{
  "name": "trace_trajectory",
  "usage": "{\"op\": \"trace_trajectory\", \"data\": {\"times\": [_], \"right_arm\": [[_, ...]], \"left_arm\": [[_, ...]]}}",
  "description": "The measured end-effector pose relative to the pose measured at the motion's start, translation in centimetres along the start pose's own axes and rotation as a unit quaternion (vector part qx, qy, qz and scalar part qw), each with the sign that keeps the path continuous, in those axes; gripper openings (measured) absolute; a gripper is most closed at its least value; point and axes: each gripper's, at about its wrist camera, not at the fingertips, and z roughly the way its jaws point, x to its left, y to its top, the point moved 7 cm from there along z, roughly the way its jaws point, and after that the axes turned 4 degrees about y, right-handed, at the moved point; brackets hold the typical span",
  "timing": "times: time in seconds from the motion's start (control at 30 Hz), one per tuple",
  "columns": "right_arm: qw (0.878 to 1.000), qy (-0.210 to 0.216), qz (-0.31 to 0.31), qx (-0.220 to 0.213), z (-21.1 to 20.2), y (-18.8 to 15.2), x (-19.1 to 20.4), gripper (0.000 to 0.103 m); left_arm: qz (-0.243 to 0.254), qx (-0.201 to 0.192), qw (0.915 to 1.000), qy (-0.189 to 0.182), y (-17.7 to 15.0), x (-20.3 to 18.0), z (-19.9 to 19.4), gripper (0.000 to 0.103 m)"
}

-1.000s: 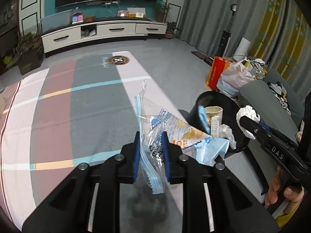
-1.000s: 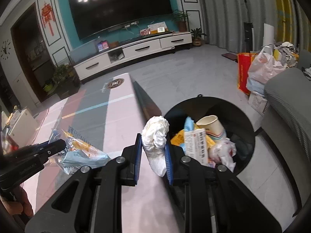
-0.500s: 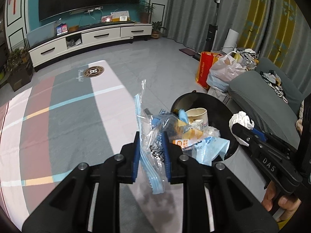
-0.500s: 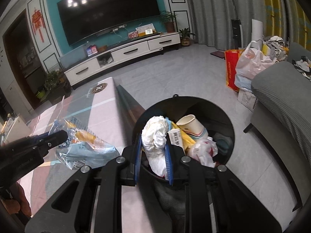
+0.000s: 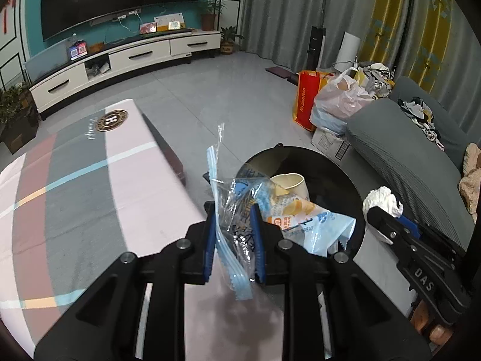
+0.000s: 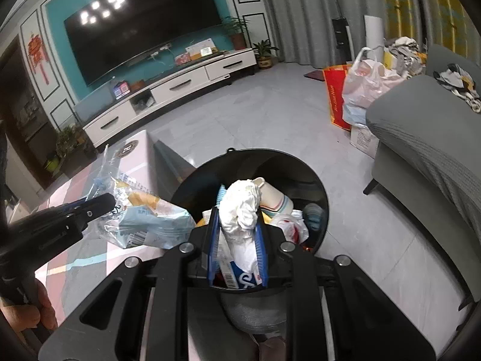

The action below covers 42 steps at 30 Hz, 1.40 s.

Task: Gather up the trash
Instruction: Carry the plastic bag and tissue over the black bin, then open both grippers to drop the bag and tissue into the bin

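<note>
Left tongs [image 5: 234,234] clenched on a clear snack bag [image 5: 288,213], crumpled, with orange and blue print, hanging over the desk [image 5: 144,192] edge toward the bin [image 5: 339,174]. Right tongs [image 6: 237,240] clenched on a white tissue wad [image 6: 242,207], held right above the bin [image 6: 318,192] opening. Both pairs angled down.

Bin is black and round, on the floor just beside the desk end, and already holds a paper cup [image 6: 278,200], a red-and-white plastic bag [image 6: 288,225], some wrappers and a printed carton. So part of the job looks done.

Left to do, as I judge it: let go of the tissue, which looks ready to drop. The snack bag sits at the rim on the desk side, not clearly over the opening, and likely needs a bit more travel first. Visible stretch of desk shows no other trash; the rest is out of view, cannot tell.
</note>
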Motion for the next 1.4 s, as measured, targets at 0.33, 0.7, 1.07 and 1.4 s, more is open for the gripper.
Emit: {"op": "trace_trajectory", "data": {"times": [0.33, 0.7, 1.07, 1.4], "right_arm": [[0.999, -0.022, 0.015, 0.026, 2.4, -0.2, -2.3, 0.022], [0.997, -0.037, 0.023, 0.065, 6.1, -0.5, -3.9, 0.022], [0.995, -0.049, 0.013, 0.087, 7.6, -0.9, -4.3, 0.023], [0.994, -0.056, 0.012, 0.092, 7.8, -1.0, -4.6, 0.029]], "left_arm": [[0.036, 0.035, 0.9986, 0.013, 0.6, -2.9, 5.3, 0.023], [0.078, 0.06, 0.995, 0.019, 1.1, -5.7, 9.2, 0.026], [0.095, 0.077, 0.9922, 0.024, 0.3, -6.6, 10.7, 0.031], [0.094, 0.08, 0.992, 0.026, 0.5, -6.0, 10.5, 0.039]]}}
